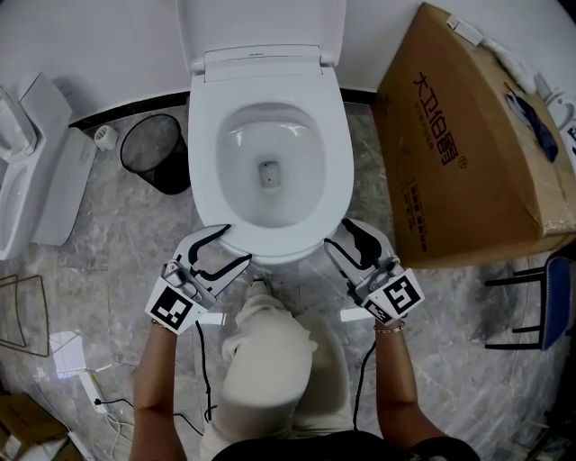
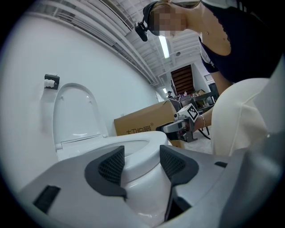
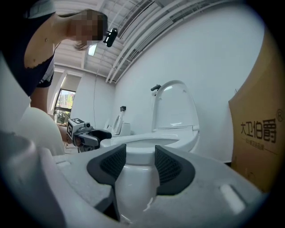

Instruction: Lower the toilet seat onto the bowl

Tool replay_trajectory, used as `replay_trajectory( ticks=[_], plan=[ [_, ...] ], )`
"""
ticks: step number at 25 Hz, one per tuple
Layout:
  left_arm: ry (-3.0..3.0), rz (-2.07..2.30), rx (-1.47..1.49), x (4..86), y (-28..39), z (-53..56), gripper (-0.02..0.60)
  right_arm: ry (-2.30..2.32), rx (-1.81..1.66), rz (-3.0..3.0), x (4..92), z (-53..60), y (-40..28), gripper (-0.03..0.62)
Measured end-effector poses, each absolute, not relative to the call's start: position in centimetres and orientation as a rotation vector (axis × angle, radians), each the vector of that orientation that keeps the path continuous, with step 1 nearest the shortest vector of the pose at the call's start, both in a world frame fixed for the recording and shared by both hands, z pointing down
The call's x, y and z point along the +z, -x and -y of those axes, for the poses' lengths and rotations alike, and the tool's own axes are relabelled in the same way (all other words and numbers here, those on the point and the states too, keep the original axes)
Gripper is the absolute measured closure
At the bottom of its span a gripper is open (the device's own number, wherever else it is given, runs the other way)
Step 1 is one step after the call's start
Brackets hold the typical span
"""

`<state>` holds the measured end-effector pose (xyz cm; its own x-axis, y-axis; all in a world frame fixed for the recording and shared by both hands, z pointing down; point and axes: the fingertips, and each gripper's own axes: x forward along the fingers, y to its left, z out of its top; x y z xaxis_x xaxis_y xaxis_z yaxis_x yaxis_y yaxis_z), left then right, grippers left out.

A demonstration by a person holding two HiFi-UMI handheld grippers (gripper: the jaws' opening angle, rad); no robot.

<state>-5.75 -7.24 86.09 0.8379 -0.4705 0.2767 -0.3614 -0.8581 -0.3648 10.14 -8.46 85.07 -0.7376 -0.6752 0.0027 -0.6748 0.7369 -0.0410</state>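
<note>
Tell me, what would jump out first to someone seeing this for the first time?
A white toilet fills the middle, its seat lying down on the bowl and its lid standing up against the wall. The left tongs and right tongs sit open at the seat's front edge, and a big cardboard box stands at the right.

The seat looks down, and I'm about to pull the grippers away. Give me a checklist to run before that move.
1. Seat flat on the bowl: ok, it lies level on the rim.
2. Lid upright: ok.
3. Left gripper free: ok, fingers apart at the seat's front, nothing clamped.
4. Right gripper free: ok, same.
5. Seat seated at the hinge: cannot tell.
6. Room to draw back: ok, cardboard box and bin stand off to the sides.
</note>
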Motion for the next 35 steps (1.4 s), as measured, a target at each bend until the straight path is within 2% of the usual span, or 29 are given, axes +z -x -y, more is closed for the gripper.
replay_trajectory(
  ticks=[5, 8, 10, 12, 14, 15, 16, 17, 18, 20, 22, 35],
  plan=[
    [2.744, -0.733, -0.404, 85.5, 6.0, 7.3, 0.345, 1.245, 0.019, -2.825, 84.3, 8.9, -10.9, 0.428],
    [2.846, -0.833, -0.155, 84.1, 5.7, 7.4, 0.352, 1.284, 0.037, -2.814, 84.3, 9.0, -11.2, 0.497],
    [2.894, -0.867, -0.024, 83.2, 5.7, 7.5, 0.362, 1.29, 0.057, -2.825, 84.2, 9.2, -11.0, 0.583],
    [2.899, -0.829, -0.107, 83.7, 5.9, 7.2, 0.367, 1.313, 0.065, -2.84, 83.9, 9.5, -10.9, 0.588],
    [2.868, -0.751, -0.384, 85.4, 6.4, 6.4, 0.385, 1.364, 0.025, -2.825, 83.4, 10.1, -11.2, 0.588],
    [2.864, -0.758, -0.453, 85.5, 6.8, 6.4, 0.429, 1.393, -0.012, -2.802, 82.8, 10.5, -11.4, 0.588],
    [2.894, -0.827, -0.398, 84.4, 7.1, 6.9, 0.516, 1.42, -0.05, -2.777, 81.9, 10.9, -11.6, 0.588],
    [2.941, -0.936, -0.25, 82.4, 7.5, 7.7, 0.545, 1.443, -0.084, -2.757, 80.9, 11.3, -11.8, 0.588],
    [2.971, -1.036, -0.113, 80.4, 7.9, 8.5, 0.549, 1.461, -0.113, -2.742, 79.8, 11.6, -11.9, 0.588],
    [2.976, -1.163, -0.028, 77.2, 9.0, 9.8, 0.561, 1.493, -0.155, -2.721, 77.1, 12.2, -12.1, 0.588],
    [2.944, -1.238, -0.035, 74.0, 10.0, 10.9, 0.578, 1.526, -0.176, -2.706, 74.2, 12.7, -12.2, 0.588],
    [2.7, -1.589, -0.004, 50.5, 13.6, 11.9, 0.58, 1.667, -0.104, -2.655, 50.7, 12.2, -13.2, 0.588]
  ],
)
